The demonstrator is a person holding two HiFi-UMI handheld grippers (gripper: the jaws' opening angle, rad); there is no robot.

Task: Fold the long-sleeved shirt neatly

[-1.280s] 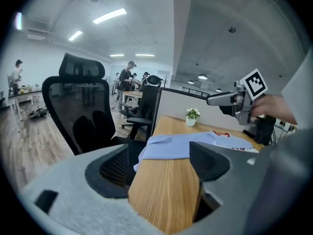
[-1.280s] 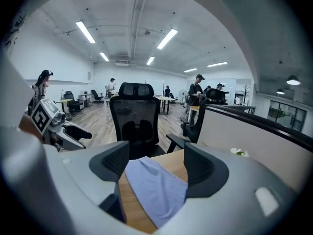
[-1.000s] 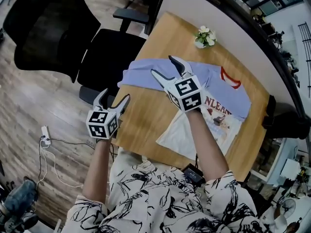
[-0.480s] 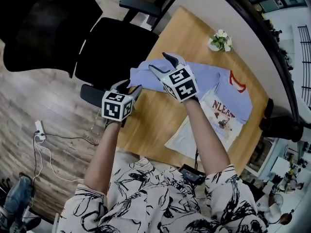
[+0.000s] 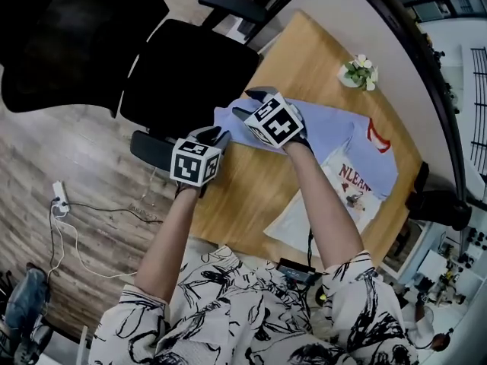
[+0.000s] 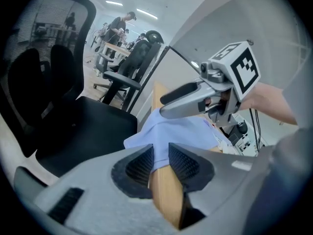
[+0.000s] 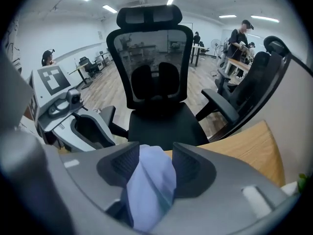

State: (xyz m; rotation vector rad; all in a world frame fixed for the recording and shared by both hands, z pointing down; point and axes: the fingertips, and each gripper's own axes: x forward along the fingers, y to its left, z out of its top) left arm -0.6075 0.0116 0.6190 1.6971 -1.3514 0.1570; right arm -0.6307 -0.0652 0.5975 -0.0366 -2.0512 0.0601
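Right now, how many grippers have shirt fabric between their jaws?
2, both with jaws just closing: the left gripper straddles the shirt's edge at the table rim; the right gripper pinches bunched fabric.

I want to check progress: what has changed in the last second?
Both came down to the end of the shirt by the chair: left gripper and right gripper. Their claws have been closing; the right pinches bunched cloth, the left has the hem between its tips. The flowers and table stayed.
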